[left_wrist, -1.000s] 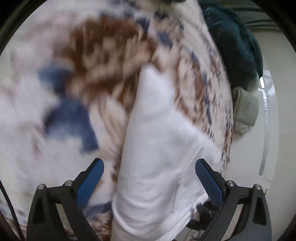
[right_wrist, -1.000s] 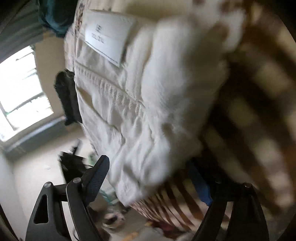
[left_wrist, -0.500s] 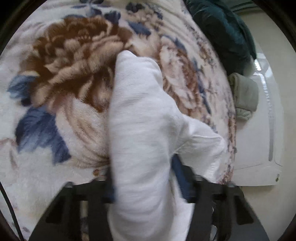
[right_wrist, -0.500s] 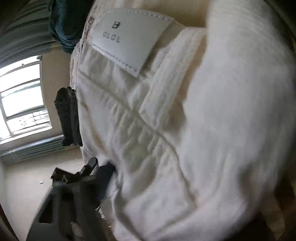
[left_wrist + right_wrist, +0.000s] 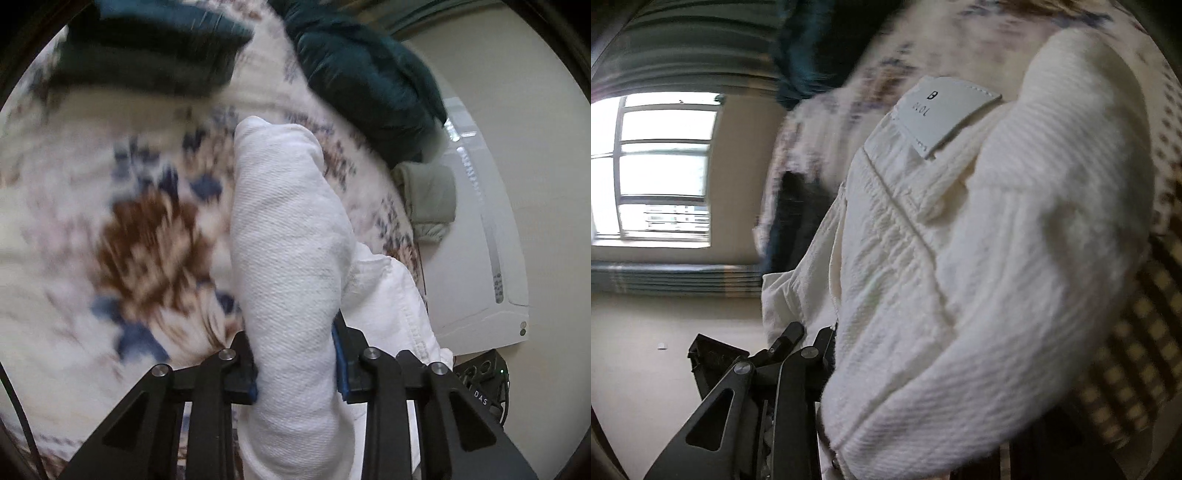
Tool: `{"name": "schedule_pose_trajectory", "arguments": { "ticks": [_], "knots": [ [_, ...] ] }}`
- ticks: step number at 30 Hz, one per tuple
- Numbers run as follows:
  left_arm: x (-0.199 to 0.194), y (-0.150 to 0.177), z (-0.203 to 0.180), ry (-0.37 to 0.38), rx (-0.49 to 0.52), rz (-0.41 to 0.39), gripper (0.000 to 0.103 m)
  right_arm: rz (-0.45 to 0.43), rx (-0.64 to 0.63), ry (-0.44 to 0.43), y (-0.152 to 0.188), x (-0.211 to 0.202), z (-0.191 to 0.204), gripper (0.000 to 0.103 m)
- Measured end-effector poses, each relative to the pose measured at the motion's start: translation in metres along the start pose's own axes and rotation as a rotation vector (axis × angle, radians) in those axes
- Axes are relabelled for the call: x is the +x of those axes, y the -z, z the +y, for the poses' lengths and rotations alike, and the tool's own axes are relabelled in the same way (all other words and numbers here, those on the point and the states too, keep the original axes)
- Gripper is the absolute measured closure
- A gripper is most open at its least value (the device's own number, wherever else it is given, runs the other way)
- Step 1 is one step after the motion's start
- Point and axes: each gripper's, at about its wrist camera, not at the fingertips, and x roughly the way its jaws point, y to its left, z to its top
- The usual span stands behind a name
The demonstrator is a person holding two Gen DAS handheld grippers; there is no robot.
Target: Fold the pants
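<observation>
The left gripper (image 5: 297, 363) pinches a thick bunched fold of the white twill cotton pants (image 5: 291, 236); its blue-padded jaws are closing, pressed against the cloth on both sides. From there the fold runs toward 12 o'clock over a cream plush blanket with brown and blue flowers (image 5: 122, 240). Only this view shows dark teal bedding (image 5: 369, 85) at 1 o'clock.

The right gripper (image 5: 849, 373) is closing too, on the pants' waistband; only its left finger (image 5: 792, 384) shows, the cloth hiding the other. Only here appear a pale rectangular waistband label (image 5: 945, 114) at 12 o'clock and a bright window (image 5: 661, 166) at 9 o'clock.
</observation>
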Motion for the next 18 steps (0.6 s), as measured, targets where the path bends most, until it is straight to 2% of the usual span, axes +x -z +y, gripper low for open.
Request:
{"name": "schedule_pose_trajectory", "arguments": {
  "ticks": [1,3,8,14,18],
  "knots": [
    [-0.013,-0.014,-0.003,-0.006,0.007,-0.016,0.076,-0.006,-0.008,-0.012,-0.010,-0.009,0.011,0.068],
    [-0.033,-0.041,-0.004,-0.011,0.019,-0.039,0.076,-0.007,-0.026,-0.046,-0.017,0.001,0.043,0.068],
    [-0.077,-0.134,0.002,-0.034,0.031,-0.106,0.076,-0.015,-0.071,-0.124,-0.044,0.048,0.131,0.068],
    [-0.101,-0.255,0.025,-0.063,0.055,-0.160,0.076,-0.022,-0.113,-0.212,-0.098,0.144,0.239,0.068],
    [-0.107,-0.329,0.057,-0.058,0.051,-0.191,0.076,-0.027,-0.144,-0.237,-0.132,0.208,0.295,0.068]
  ]
}}
